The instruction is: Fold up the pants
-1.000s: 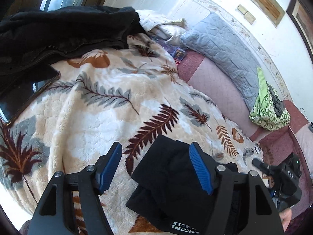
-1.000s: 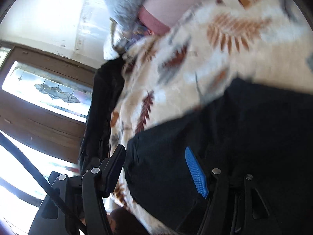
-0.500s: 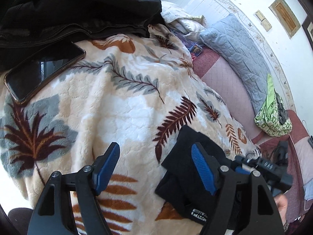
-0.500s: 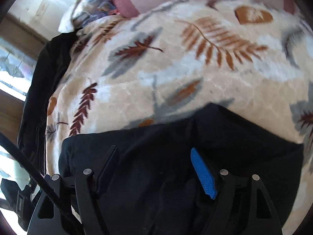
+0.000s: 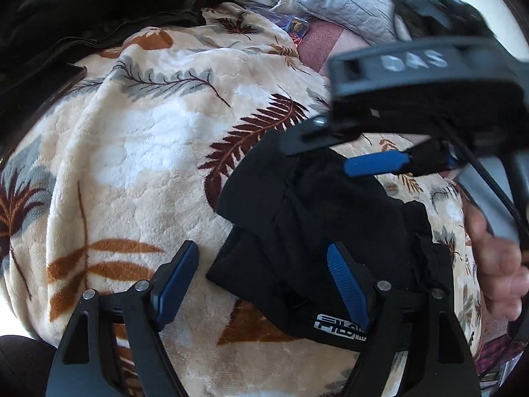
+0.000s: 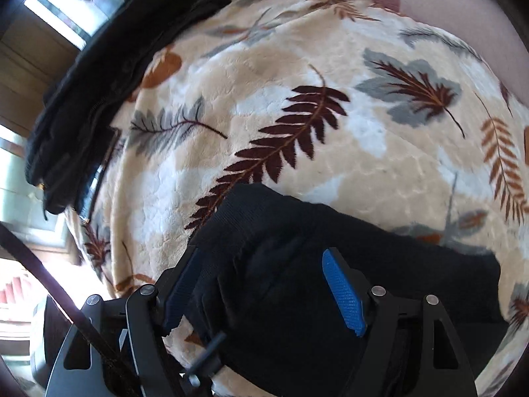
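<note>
Pants (image 5: 317, 231), black, lie as a compact layered bundle on the leaf-print blanket (image 5: 139, 152) near its front edge, logo hem toward the left camera; folding looks nearly finished, perhaps only squaring up left. Left gripper (image 5: 261, 284) points steeply down over the bundle's left edge, its jaws opening and clamping nothing. Right gripper (image 6: 267, 287), gripped by a hand (image 5: 496, 264), straddles the bundle's top corner, jaws apart, no cloth pinched.

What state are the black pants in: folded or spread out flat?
Folded: the black pants lie as a compact, layered bundle on the leaf-print blanket, no legs extended.
</note>
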